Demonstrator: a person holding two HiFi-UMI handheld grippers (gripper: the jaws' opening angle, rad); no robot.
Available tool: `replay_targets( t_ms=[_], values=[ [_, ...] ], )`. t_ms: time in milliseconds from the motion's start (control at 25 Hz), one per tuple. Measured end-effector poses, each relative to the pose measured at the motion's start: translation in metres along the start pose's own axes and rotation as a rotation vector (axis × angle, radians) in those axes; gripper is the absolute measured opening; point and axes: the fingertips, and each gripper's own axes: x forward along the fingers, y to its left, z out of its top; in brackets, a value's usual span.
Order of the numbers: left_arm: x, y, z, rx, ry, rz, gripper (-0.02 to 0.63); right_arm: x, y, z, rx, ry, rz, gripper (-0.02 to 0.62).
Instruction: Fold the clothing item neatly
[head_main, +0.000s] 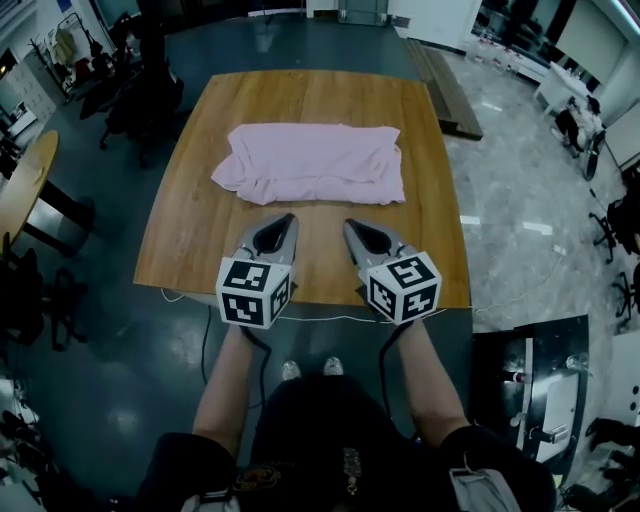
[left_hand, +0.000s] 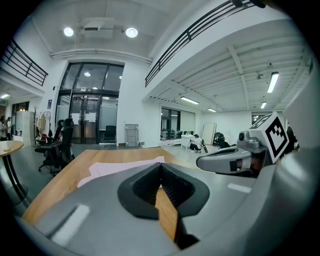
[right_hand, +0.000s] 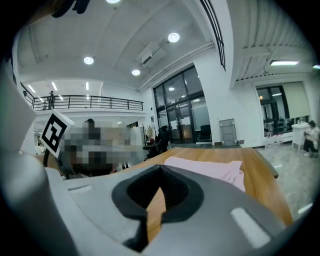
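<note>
A pink garment (head_main: 312, 162) lies folded into a rough rectangle on the wooden table (head_main: 180, 240), its near edge rumpled. Both grippers hover side by side over the table's near part, short of the garment and apart from it. My left gripper (head_main: 289, 218) has its jaws shut with nothing between them; the right gripper (head_main: 349, 224) is shut and empty too. In the left gripper view the garment (left_hand: 125, 167) shows beyond the shut tips (left_hand: 160, 164), with the right gripper (left_hand: 235, 159) alongside. In the right gripper view the garment (right_hand: 210, 170) lies ahead of the shut tips (right_hand: 160, 167).
A round wooden table (head_main: 25, 180) stands at the left, with office chairs (head_main: 140, 95) beyond the table's far left corner. A dark bench (head_main: 447, 90) lies at the far right. A cable (head_main: 330, 318) runs along the table's near edge. The person's feet (head_main: 310, 369) stand below it.
</note>
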Motion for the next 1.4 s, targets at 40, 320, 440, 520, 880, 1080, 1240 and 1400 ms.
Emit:
replay_targets(
  t_ms=[40,320,440,520,880,1080,1240,1400],
  values=[
    [-0.005,-0.002,0.001,0.002,-0.004,-0.005,0.008,-0.003,0.006,0.001,0.0,-0.01,0.003,0.002],
    [-0.046,-0.01,0.005,0.003,-0.037,-0.056,0.008,-0.018,0.056,0.012,-0.042,-0.055,0.0,0.002],
    [-0.059,-0.011,0.006,0.004,-0.051,-0.073,0.008,-0.025,0.073,0.02,-0.059,-0.072,-0.006,0.002],
    [-0.065,-0.013,0.006,0.003,-0.058,-0.086,0.008,-0.029,0.082,0.022,-0.068,-0.077,-0.011,0.002],
    [-0.079,-0.016,0.007,0.033,-0.074,-0.127,0.008,-0.034,0.098,0.03,-0.085,-0.103,-0.047,0.002],
    [-0.083,-0.014,0.012,0.039,-0.087,-0.14,0.008,-0.034,0.1,0.034,-0.083,-0.111,-0.062,0.002],
    [-0.083,-0.011,0.015,0.042,-0.092,-0.143,0.008,-0.033,0.1,0.035,-0.08,-0.114,-0.065,0.002],
    [-0.081,-0.01,0.018,0.049,-0.092,-0.151,0.008,-0.032,0.098,0.037,-0.074,-0.118,-0.068,0.002]
  ],
)
